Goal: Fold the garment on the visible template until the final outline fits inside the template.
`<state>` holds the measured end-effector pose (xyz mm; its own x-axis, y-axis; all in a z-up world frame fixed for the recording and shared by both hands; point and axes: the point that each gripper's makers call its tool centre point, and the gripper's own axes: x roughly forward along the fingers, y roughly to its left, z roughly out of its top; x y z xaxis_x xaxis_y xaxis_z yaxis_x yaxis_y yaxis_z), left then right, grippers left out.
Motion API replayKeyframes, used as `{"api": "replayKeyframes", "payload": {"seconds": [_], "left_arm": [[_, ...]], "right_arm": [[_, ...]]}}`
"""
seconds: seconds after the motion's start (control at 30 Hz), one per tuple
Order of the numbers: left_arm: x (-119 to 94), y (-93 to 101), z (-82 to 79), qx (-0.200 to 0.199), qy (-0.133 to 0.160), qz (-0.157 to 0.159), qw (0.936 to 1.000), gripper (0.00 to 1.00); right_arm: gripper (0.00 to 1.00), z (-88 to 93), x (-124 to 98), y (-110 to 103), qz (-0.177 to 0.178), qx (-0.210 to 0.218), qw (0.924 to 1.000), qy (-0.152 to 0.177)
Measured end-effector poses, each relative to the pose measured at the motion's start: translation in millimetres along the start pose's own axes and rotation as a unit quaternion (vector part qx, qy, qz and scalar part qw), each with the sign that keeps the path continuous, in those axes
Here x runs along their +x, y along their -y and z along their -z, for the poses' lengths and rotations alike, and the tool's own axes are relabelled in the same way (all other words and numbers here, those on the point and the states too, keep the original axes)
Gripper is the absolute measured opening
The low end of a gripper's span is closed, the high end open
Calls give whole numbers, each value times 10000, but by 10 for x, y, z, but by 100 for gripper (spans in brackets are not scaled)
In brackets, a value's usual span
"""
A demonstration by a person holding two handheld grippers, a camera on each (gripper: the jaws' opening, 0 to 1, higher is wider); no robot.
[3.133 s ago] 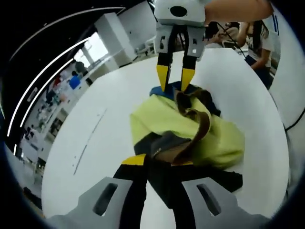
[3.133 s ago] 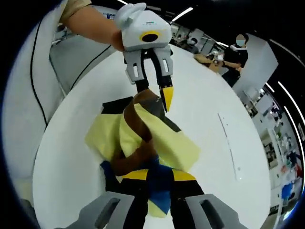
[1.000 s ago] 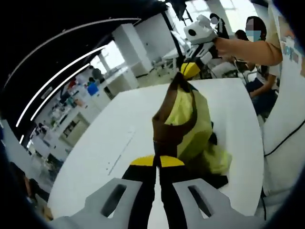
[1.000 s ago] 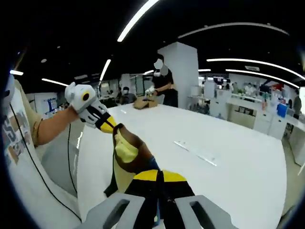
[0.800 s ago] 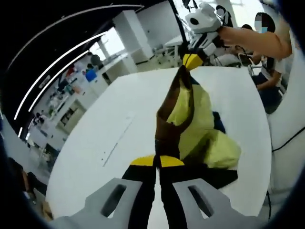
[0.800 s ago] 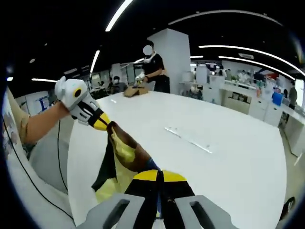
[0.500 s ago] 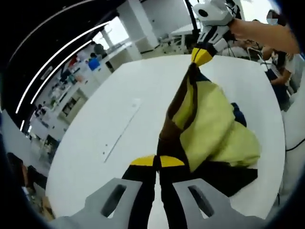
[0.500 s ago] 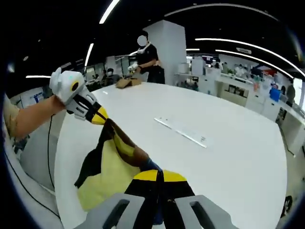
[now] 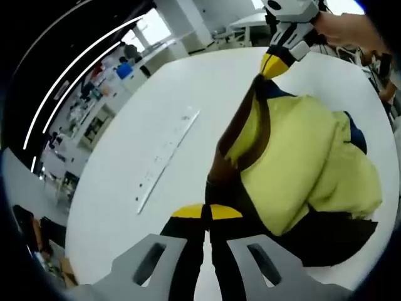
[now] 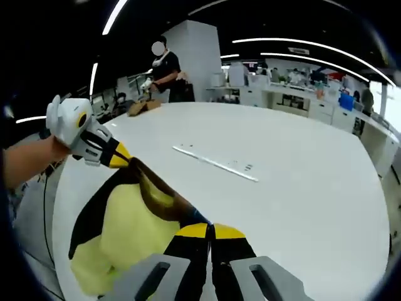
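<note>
Garment (image 9: 301, 169), soft yellow cloth with brown trim, clamped taut by both grippers.

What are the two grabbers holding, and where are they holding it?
Both hold the yellow garment by its brown edge band: the left gripper at one end, the right gripper at the other.

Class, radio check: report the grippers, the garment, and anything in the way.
Left gripper and right gripper both shut on the yellow-green garment with brown and black trim. Garment stretched between them above the white table. Nothing in the way.
</note>
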<state>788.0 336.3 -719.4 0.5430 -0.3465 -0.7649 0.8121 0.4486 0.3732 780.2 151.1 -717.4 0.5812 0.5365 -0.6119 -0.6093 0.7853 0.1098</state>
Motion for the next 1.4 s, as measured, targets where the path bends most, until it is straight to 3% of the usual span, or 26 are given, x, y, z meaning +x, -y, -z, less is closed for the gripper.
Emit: {"api": "replayKeyframes", "payload": {"seconds": [0.23, 0.47, 0.6, 0.63, 0.73, 0.83, 0.93, 1.0, 1.17, 1.3, 1.4], "left_arm": [[169, -16, 66, -1, -327, 126, 9994, 0], [317, -9, 52, 172, -554, 159, 9982, 0], [379, -4, 93, -99, -664, 205, 9975, 0], [391, 0, 116, -184, -699, 201, 9972, 0], [403, 46, 161, -367, -780, 259, 9959, 0], [402, 47, 180, -460, -743, 194, 9960, 11], [354, -7, 166, -715, -565, -6, 9958, 21], [310, 6, 121, -843, -354, -15, 9958, 21], [220, 48, 95, -990, -61, -48, 9951, 20], [117, 91, 11, -1641, 495, -125, 9851, 22], [50, 153, 23, -1762, 663, -127, 9820, 24]], "right_arm": [[0, 227, 210, 82, 140, 56, 9989, -438], [0, 245, 254, 199, 318, 246, 9979, -503], [0, 238, 270, 229, 383, 283, 9976, -508], [0, 222, 289, 195, 289, 539, 9972, -428], [0, 237, 279, 188, 305, 486, 9973, -466], [0, 254, 266, 192, 331, 314, 9977, -506], [0, 239, 232, 219, 371, 312, 9980, -412], [2, 145, 218, 190, 274, 522, 9982, -74], [10, 107, 131, 164, 262, 583, 9979, 135], [14, 62, 48, 113, 155, 753, 9961, 431], [15, 42, -38, 74, 100, 852, 9943, 633]]}}
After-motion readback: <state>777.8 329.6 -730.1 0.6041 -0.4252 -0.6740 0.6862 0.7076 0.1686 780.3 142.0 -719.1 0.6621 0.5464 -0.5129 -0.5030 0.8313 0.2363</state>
